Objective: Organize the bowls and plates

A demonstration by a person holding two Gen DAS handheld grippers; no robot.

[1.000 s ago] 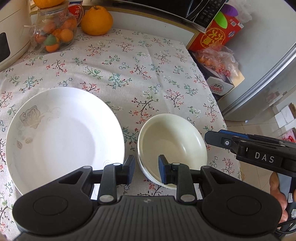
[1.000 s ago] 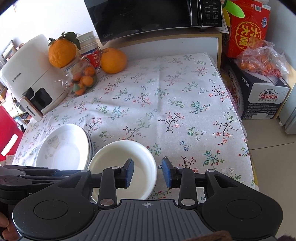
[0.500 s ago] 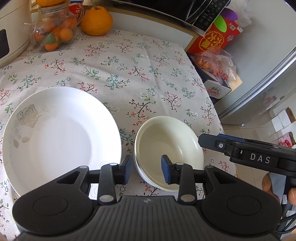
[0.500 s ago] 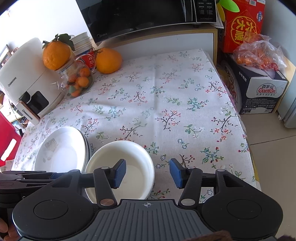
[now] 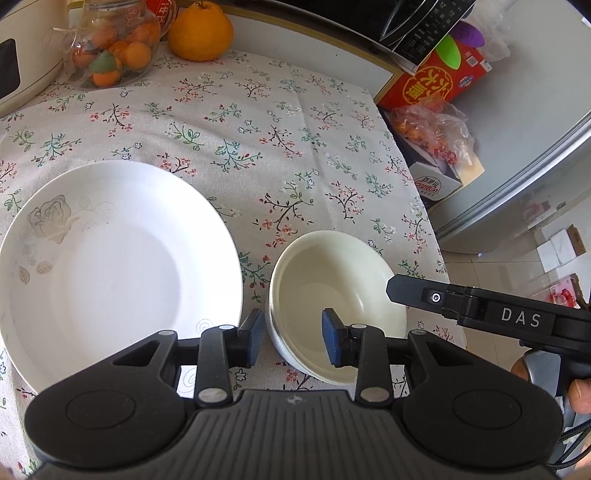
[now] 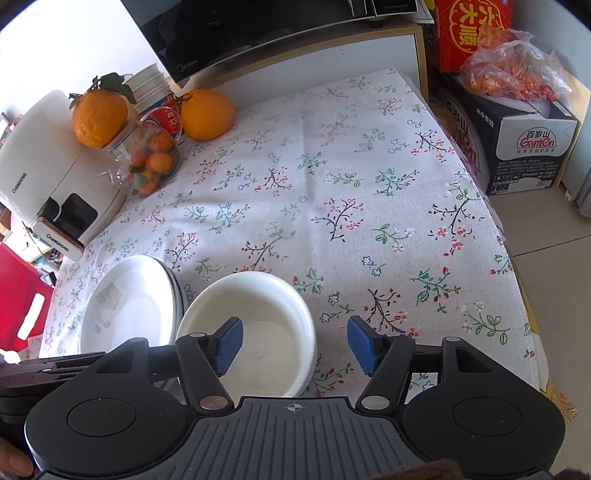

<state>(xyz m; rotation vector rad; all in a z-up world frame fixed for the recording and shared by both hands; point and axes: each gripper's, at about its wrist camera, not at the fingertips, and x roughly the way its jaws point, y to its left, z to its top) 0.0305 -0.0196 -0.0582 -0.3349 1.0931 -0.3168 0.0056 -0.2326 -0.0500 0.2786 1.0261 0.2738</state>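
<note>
We hold the left gripper (image 5: 293,338) low over the bowl (image 5: 334,295) at lower centre, jaws released astride its near-left rim, beside the plate (image 5: 110,266) on the table (image 5: 258,122). Our right gripper (image 6: 294,343) has spread its jaws wider than half a second ago.

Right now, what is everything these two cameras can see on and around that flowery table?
Plates: a stack, white, table's near left.
Bowls: a stack, white, right of the plates.
Tablecloth: one, floral.
Large oranges: two, one on the table's far side, one atop the jar.
Jar: one, clear, holding small fruit.
Appliance: one, white, far left.
Microwave: one, black, behind.
Red box: one, beside the table.
Water carton: one, under a fruit bag.
Left gripper: open, straddling the bowls' rim.
Right gripper: open, over the bowls.
</note>
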